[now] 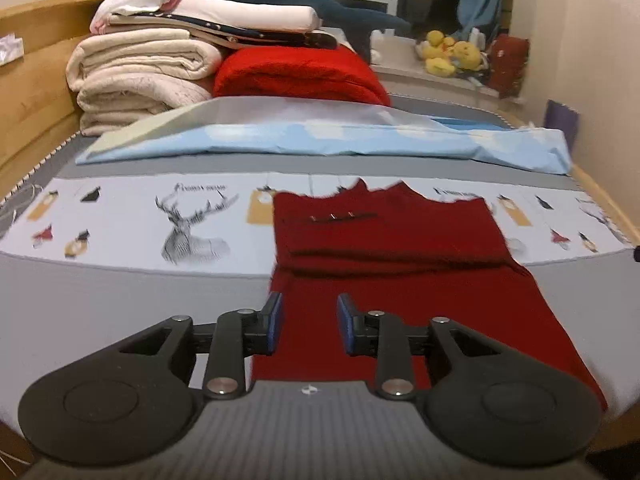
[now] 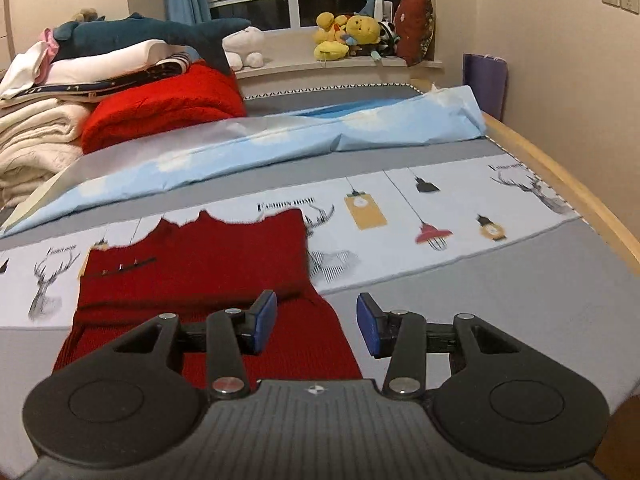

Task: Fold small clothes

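Plainly, the left gripper [image 1: 309, 322] and right gripper [image 2: 316, 322] hover with jaws part-open and empty above the red garment [image 1: 392, 240].

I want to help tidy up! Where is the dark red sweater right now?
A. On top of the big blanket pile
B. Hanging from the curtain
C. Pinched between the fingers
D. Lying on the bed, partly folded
D: the dark red sweater lies on the bed with one part doubled over itself, and the fingers of both grippers are open with nothing in them.
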A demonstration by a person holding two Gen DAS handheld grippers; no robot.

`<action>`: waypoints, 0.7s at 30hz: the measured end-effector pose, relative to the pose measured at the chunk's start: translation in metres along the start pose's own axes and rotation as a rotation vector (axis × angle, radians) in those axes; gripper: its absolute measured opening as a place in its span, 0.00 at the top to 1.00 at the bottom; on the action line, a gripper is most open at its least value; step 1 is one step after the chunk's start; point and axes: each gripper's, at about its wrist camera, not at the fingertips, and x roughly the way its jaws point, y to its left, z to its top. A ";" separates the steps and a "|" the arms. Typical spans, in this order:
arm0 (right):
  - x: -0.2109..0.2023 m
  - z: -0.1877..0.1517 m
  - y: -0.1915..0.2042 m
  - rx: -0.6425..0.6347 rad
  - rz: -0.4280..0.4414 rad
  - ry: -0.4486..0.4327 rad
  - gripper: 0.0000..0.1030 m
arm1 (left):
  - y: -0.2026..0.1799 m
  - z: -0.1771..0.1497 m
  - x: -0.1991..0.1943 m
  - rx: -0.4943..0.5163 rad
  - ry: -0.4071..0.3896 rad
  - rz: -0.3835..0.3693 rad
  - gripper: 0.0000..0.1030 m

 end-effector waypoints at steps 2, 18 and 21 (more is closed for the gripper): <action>-0.009 -0.014 -0.012 0.005 -0.005 0.010 0.55 | -0.001 -0.021 -0.009 -0.006 0.006 -0.014 0.67; 0.081 -0.134 -0.109 0.239 -0.020 0.421 0.54 | 0.075 -0.146 0.060 -0.276 0.372 0.023 0.67; 0.088 -0.143 -0.106 0.229 -0.017 0.462 0.54 | 0.086 -0.154 0.066 -0.337 0.410 0.018 0.67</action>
